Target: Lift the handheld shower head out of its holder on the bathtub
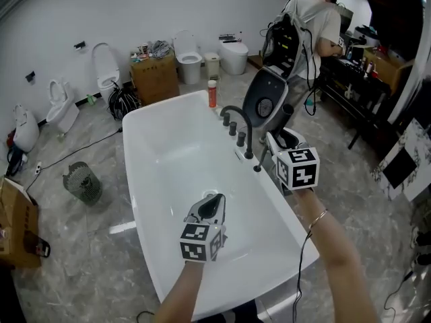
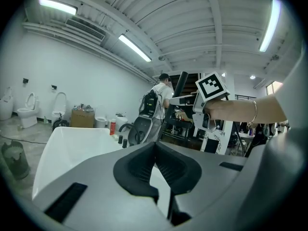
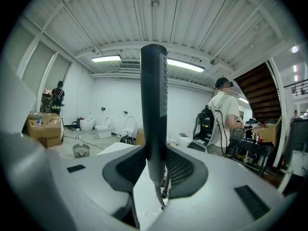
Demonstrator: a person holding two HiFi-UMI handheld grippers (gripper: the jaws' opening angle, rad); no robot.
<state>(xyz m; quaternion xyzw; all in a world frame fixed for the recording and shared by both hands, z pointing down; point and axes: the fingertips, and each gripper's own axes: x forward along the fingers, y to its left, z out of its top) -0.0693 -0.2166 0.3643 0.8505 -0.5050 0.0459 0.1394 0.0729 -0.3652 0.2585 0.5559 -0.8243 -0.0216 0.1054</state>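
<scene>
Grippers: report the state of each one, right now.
Left gripper: closed, jaws together, nothing between them.
Right gripper: closed on the handheld shower head, which stands upright between its jaws.

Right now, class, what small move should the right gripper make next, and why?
Probably raise the right gripper straight up a little: its jaws clamp the shower head upright, and the hose hangs beneath toward the bathtub, so it may not be fully clear yet.

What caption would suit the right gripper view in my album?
Right gripper clamps the dark handheld shower head upright, white bathtub beyond.
</scene>
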